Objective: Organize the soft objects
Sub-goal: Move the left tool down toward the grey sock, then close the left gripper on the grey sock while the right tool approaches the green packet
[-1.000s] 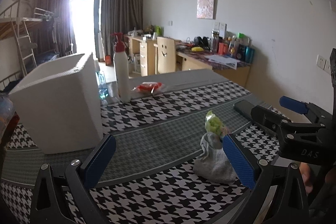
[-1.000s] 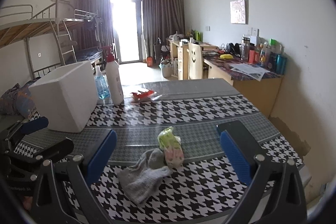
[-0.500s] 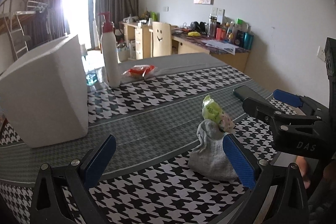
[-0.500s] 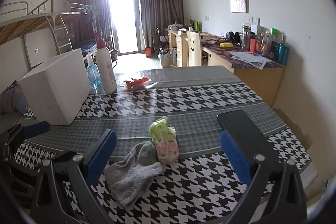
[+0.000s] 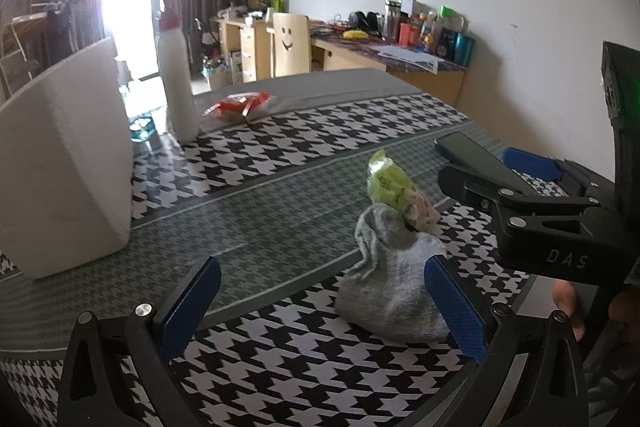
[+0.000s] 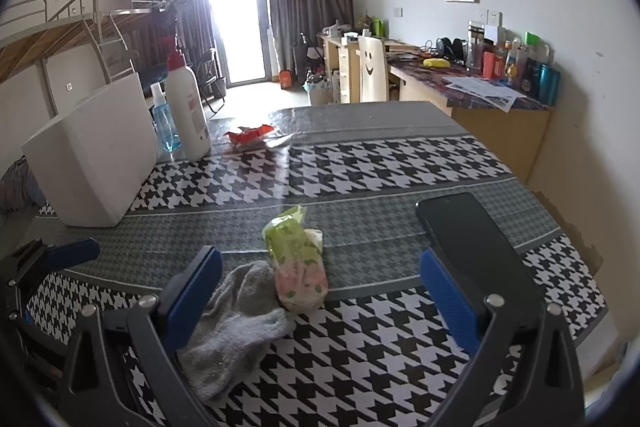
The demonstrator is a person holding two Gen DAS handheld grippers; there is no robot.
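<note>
A crumpled grey sock (image 5: 394, 285) (image 6: 232, 323) lies on the houndstooth tablecloth, touching a green and pink tissue pack (image 5: 394, 189) (image 6: 298, 261). My left gripper (image 5: 320, 311) is open and empty, with the sock just inside its right finger. My right gripper (image 6: 316, 301) is open and empty, low over the sock and the pack; its body also shows in the left wrist view (image 5: 560, 227). A white foam box (image 5: 60, 163) (image 6: 92, 155) stands at the left.
A white pump bottle (image 6: 188, 111) and a blue bottle (image 6: 164, 127) stand behind the box. A red wrapper (image 6: 250, 137) lies beyond them. A black phone (image 6: 468, 239) lies at the right near the table edge.
Both grippers have moved forward and lower towards the sock and the tissue pack, which look larger now. Both stay open. The objects have not moved.
</note>
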